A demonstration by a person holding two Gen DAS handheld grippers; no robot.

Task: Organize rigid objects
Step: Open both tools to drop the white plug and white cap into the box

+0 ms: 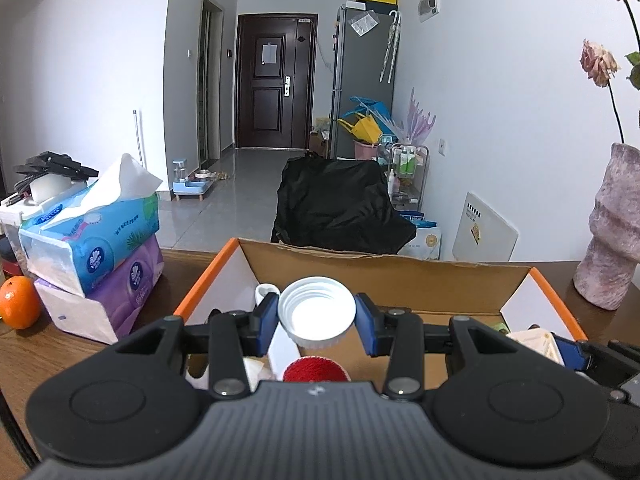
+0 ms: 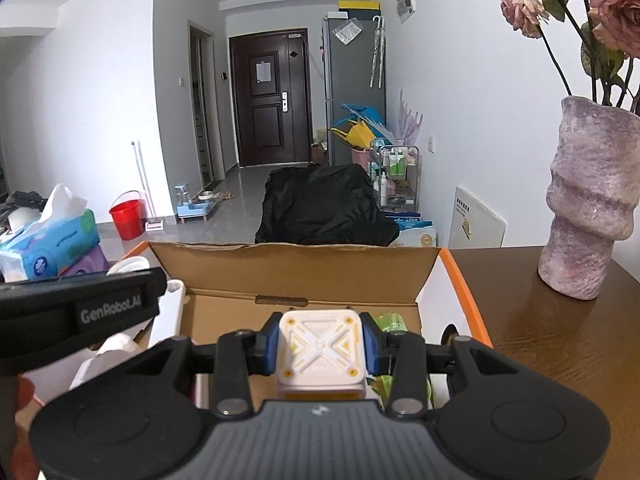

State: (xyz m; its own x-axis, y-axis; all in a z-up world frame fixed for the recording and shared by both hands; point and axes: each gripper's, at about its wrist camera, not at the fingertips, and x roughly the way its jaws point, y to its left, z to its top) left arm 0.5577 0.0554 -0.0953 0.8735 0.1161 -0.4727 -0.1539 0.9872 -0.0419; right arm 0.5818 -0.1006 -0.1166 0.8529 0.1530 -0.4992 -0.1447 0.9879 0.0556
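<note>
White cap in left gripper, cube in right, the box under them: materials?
White cap: likely glossy moulded plastic, threaded ridges inside. White cube: apparently matte hard plastic, raised X and yellow dots. Box: cardboard, raw brown inside with torn edge, orange-printed rim.

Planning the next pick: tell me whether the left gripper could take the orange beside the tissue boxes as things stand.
Probably not yet: the left gripper is shut on a white cap over the cardboard box. The orange lies unobstructed.

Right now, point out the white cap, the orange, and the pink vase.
white cap [image 1: 316,312], left wrist view, hollow inside.
orange [image 1: 19,302], left wrist view, middle of peel.
pink vase [image 2: 590,196], right wrist view, ribbed body.
</note>
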